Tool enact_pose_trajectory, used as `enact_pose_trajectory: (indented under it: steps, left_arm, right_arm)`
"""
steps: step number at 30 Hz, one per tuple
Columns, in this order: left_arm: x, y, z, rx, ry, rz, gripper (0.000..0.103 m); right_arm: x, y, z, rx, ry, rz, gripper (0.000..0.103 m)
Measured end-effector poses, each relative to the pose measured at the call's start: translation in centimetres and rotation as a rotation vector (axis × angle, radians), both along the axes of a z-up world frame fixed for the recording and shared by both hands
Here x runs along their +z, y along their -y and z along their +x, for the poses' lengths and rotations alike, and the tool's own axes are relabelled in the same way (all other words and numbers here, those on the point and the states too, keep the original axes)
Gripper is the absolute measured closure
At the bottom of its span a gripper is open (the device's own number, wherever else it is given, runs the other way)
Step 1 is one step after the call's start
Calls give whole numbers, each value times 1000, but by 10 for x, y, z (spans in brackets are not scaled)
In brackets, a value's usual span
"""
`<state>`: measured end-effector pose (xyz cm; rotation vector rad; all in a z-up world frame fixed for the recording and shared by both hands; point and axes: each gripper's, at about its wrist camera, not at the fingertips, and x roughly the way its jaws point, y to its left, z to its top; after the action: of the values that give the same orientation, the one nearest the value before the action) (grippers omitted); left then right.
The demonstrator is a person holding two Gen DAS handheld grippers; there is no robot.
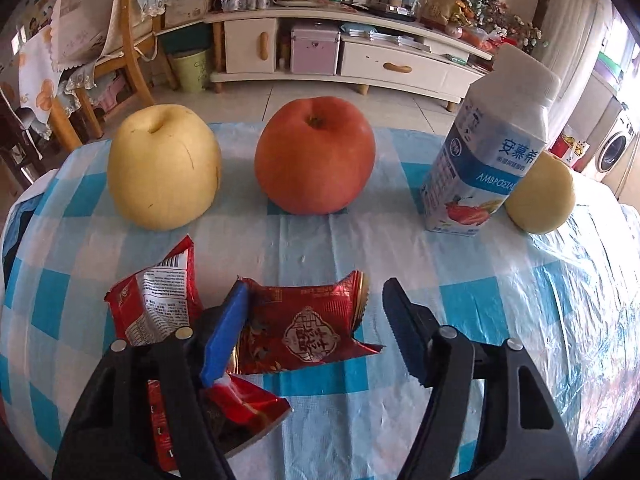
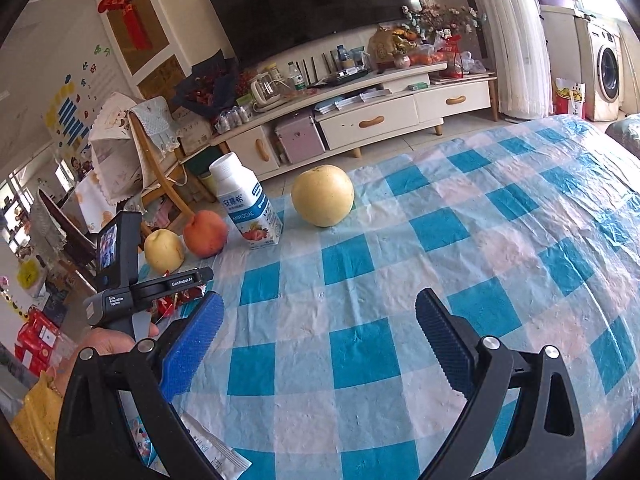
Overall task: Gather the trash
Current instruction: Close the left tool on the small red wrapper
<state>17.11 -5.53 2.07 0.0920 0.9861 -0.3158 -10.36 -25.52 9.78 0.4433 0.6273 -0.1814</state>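
Observation:
In the left wrist view my left gripper [image 1: 316, 320] is open, low over the checked tablecloth [image 1: 320, 248]. A crumpled red foil wrapper [image 1: 308, 332] lies between its fingers, its left edge against the blue left pad [image 1: 224, 332]. A second red wrapper [image 1: 160, 300] with a printed label lies just left of that finger. A third red scrap [image 1: 244, 404] sits under the finger. My right gripper [image 2: 320, 312] is open over bare cloth with nothing between its fingers. A white printed wrapper [image 2: 212, 452] lies by its left finger.
Behind the wrappers stand a yellow pear [image 1: 164, 166], a red apple [image 1: 316, 156], a white-and-blue drink carton [image 1: 484, 160] and another pear [image 1: 540, 196]. A hand [image 2: 108, 344] holds the left tool's handle [image 2: 140, 284] at the table's left edge.

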Motion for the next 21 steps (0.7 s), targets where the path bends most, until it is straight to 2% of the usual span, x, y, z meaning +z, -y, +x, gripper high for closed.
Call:
enact_pose_trajectory:
  steps: [1, 7, 17, 19, 21]
  left_arm:
    - [0, 0, 0, -2, -6, -5, 42]
    - [2, 5, -13, -3, 15, -16, 45]
    - [3, 34, -76, -200, -19, -59, 45]
    - [7, 31, -88, -228, -30, -100, 45]
    - [18, 18, -96, -215, -14, -161, 45]
  right_arm:
    - [0, -1, 1, 6, -3, -2, 7]
    - [0, -5, 2, 34, -4, -2, 7]
    - [-2, -3, 1, 25, -5, 4, 7]
    - [-5, -3, 2, 24, -13, 5, 7]
    - [-8, -4, 4, 31, -31, 0, 7]
